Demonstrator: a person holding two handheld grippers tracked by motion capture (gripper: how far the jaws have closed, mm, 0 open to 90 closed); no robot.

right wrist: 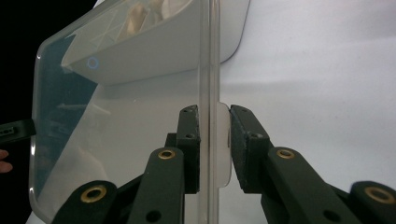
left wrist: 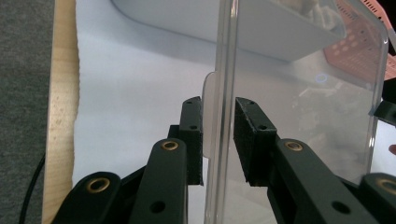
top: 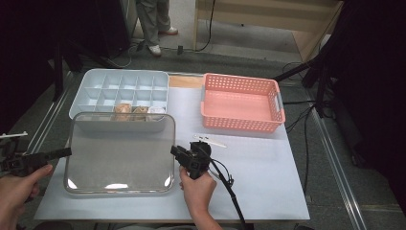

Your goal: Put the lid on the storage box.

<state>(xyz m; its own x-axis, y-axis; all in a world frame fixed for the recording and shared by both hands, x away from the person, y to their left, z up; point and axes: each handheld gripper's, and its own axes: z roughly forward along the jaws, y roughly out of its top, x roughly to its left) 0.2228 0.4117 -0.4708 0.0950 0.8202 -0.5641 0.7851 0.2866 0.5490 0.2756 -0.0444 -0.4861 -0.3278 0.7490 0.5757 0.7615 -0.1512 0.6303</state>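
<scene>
While two tools point(top: 64, 153) point(top: 175, 152) flank one clear lid point(top: 119, 153), one pink basket point(top: 242, 103) waits.

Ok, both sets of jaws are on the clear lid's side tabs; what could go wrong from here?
1. The clear rectangular plastic lid is pinched only at small tabs by the left gripper and right gripper; smooth plastic could slip if either hand tilts.
2. Its far edge sits close to the pale blue compartment organiser box, so it could knock against the box and its contents.
3. Uneven hand movement might twist or flex the lid.
</scene>
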